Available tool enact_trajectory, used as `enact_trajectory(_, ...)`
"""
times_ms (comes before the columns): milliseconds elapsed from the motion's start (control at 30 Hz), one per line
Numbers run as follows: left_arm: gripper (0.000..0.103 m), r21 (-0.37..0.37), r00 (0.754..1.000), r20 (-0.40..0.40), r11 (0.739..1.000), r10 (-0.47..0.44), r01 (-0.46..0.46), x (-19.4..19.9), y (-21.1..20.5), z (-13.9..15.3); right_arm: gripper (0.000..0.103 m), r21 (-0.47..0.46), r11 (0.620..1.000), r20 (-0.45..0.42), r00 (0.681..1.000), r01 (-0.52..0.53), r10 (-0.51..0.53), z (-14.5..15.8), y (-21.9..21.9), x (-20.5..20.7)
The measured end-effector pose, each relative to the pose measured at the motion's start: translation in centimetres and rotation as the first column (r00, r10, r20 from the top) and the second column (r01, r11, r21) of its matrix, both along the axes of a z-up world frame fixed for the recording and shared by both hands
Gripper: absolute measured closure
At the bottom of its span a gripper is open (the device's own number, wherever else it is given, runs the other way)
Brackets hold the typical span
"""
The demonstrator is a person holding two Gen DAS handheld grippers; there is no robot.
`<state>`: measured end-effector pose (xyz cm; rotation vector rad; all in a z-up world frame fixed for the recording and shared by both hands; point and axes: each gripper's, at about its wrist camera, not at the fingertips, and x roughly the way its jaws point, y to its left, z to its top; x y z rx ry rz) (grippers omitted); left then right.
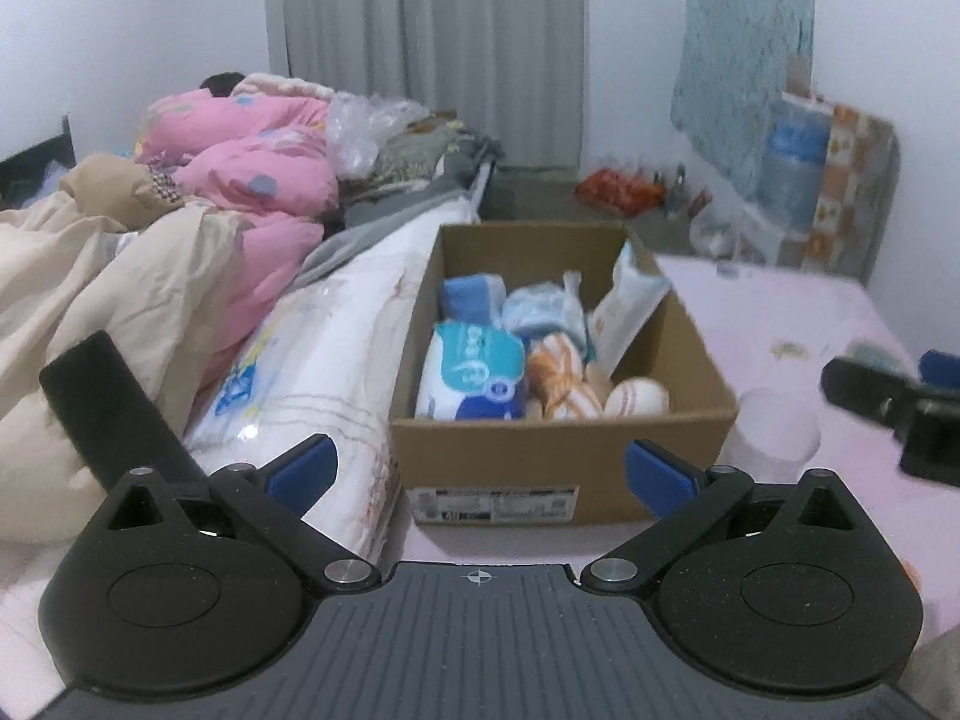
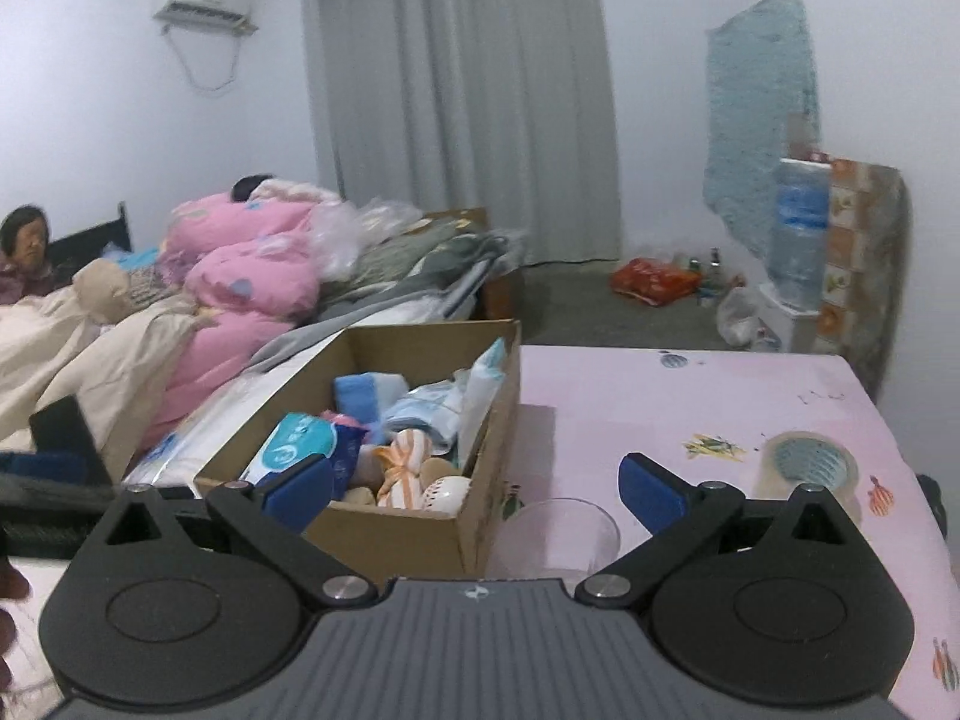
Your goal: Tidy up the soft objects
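the cardboard box (image 1: 558,450) holds a wipes pack (image 1: 474,372), blue cloths (image 1: 471,294), a white ball (image 1: 636,399); the left gripper (image 1: 480,468) and right gripper (image 2: 477,489) gape empty.

Soft, even, bluish indoor light fills both views, with only faint shadows and no glare. Fisheye distortion bends the curtain (image 2: 462,108) edges and darkens the corners; the far wall is slightly blurred.

A dim bedroom with pale walls (image 2: 120,120). Grey curtains (image 2: 462,108) hang floor-length at the back. An air conditioner (image 2: 201,12) sits high on the left wall. A bed (image 2: 420,294) piled with pink bedding (image 2: 240,276) fills the left; grey floor (image 2: 576,300) lies beyond.
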<state>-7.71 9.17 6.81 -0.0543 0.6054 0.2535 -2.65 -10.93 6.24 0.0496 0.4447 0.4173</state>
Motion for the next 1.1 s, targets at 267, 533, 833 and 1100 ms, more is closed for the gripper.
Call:
enact_trajectory(267,0.000,-0.030,0.995,-0.075,0.997,0.066,-0.069,1.0,0.7,-1.7,0.014,0.032,0.999,-0.218,0.975,-0.032,0.039,-2.5,0.4,2.1)
enact_trajectory(533,0.000,-0.018,0.993,-0.105,0.998,0.050,-0.052,1.8,0.6,-2.1,0.014,-0.013,0.999,-0.249,0.968,-0.045,0.041,-3.4,2.9,2.6)
enact_trajectory(833,0.000,-0.015,0.991,-0.125,0.998,0.051,-0.054,2.2,1.2,-2.5,0.014,-0.034,0.999,-0.247,0.969,-0.022,0.013,-3.4,3.5,3.0)
enact_trajectory(1100,0.000,-0.026,0.990,-0.130,0.998,0.056,-0.060,2.2,2.0,-2.8,0.014,-0.047,0.999,-0.243,0.970,-0.016,0.004,-3.4,4.1,2.9)
